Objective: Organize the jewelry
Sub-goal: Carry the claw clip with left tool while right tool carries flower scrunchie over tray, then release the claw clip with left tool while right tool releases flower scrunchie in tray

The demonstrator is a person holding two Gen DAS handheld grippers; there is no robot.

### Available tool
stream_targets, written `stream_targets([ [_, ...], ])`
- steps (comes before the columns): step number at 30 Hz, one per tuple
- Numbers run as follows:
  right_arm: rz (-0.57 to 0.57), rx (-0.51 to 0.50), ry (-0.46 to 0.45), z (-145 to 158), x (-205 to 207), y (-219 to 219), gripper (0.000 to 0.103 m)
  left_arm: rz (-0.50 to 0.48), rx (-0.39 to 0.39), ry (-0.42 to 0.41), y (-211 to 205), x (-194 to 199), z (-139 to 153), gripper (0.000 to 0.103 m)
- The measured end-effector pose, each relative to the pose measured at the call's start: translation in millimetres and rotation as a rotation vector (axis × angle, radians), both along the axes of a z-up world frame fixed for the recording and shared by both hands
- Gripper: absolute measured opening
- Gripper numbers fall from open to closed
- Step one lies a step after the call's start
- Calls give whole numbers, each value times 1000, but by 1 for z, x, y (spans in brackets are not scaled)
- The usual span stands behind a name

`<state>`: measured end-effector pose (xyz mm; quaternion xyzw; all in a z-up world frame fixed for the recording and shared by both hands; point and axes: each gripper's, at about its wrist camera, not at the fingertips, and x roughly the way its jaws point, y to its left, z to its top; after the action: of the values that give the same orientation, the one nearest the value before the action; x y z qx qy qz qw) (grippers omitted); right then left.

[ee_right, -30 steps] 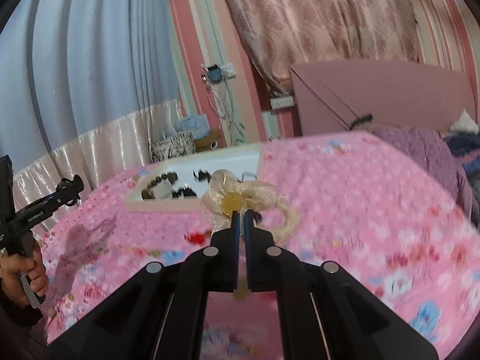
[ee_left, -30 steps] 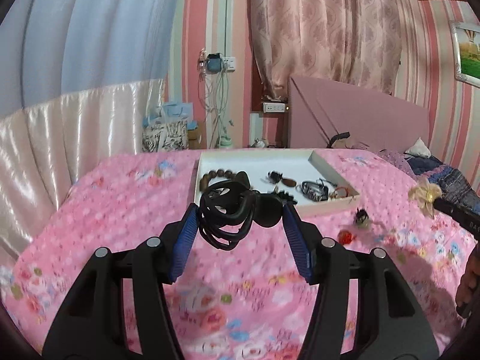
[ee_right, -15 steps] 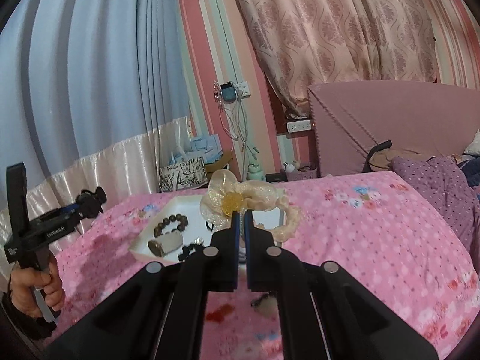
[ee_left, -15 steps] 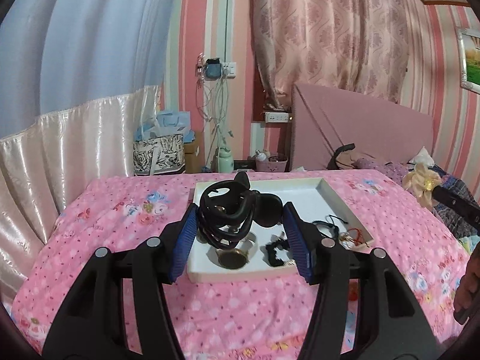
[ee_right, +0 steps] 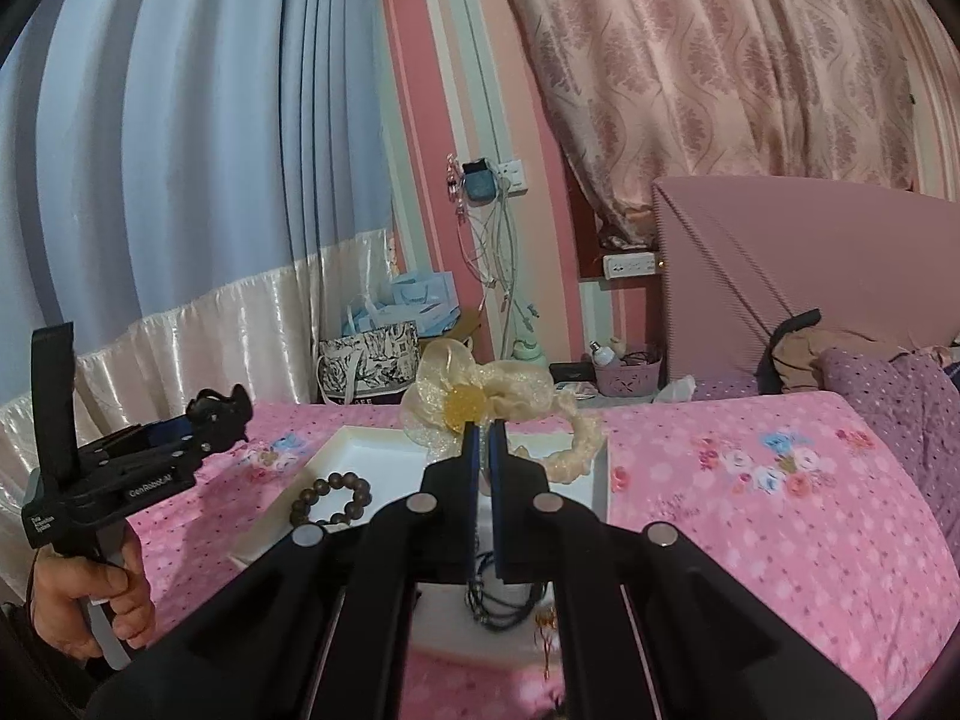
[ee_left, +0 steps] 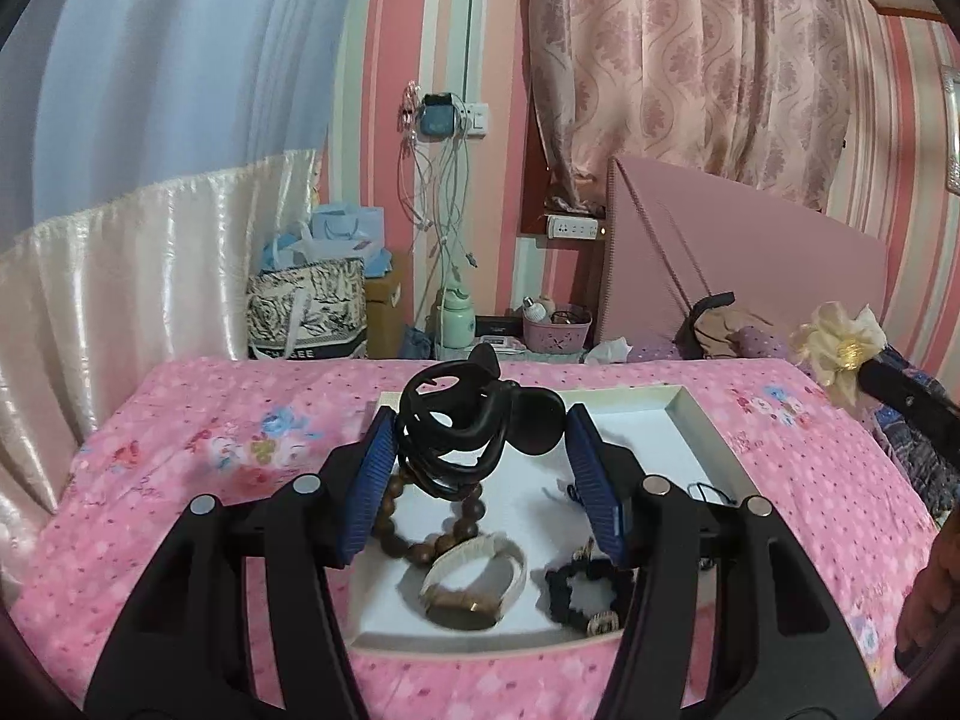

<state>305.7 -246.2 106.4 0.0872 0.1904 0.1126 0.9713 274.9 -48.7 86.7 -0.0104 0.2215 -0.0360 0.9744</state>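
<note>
Above the shallow white rectangular tray (ee_left: 690,414) on the pink floral bed (ee_left: 198,456), the left claw (ee_left: 480,468) clamps a black plastic hair clip (ee_left: 462,432); the right claw (ee_right: 483,438), clenched, pinches a cream organza scrunchie (ee_right: 516,396), both apparently poised for dropping in.

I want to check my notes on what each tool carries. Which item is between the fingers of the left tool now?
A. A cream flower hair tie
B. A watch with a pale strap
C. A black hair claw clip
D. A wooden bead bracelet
C: in the left wrist view the black hair claw clip sits between the blue pads of the left tool, above the white tray.
</note>
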Motion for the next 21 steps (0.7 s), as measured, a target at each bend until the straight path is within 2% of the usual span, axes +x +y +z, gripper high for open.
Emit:
stream_targets([
  [4, 15, 13, 39, -13, 34, 0, 3, -1, -6, 26, -11, 31, -12, 57],
  [7, 20, -9, 67, -23, 57, 4, 3, 16, 22, 44, -19, 54, -26, 57],
  [10, 16, -47, 148, -40, 82, 9, 3, 18, 34, 95, -25, 77, -50, 57],
  [12, 11, -68, 190, -54, 92, 12, 3, 2, 26, 122, -29, 84, -61, 57],
  [15, 12, -115, 250, -74, 104, 16, 3, -14, 61, 138, -39, 91, -71, 57],
  [21, 1, -191, 308, -93, 114, 27, 3, -27, 107, 230, -51, 105, -94, 57],
])
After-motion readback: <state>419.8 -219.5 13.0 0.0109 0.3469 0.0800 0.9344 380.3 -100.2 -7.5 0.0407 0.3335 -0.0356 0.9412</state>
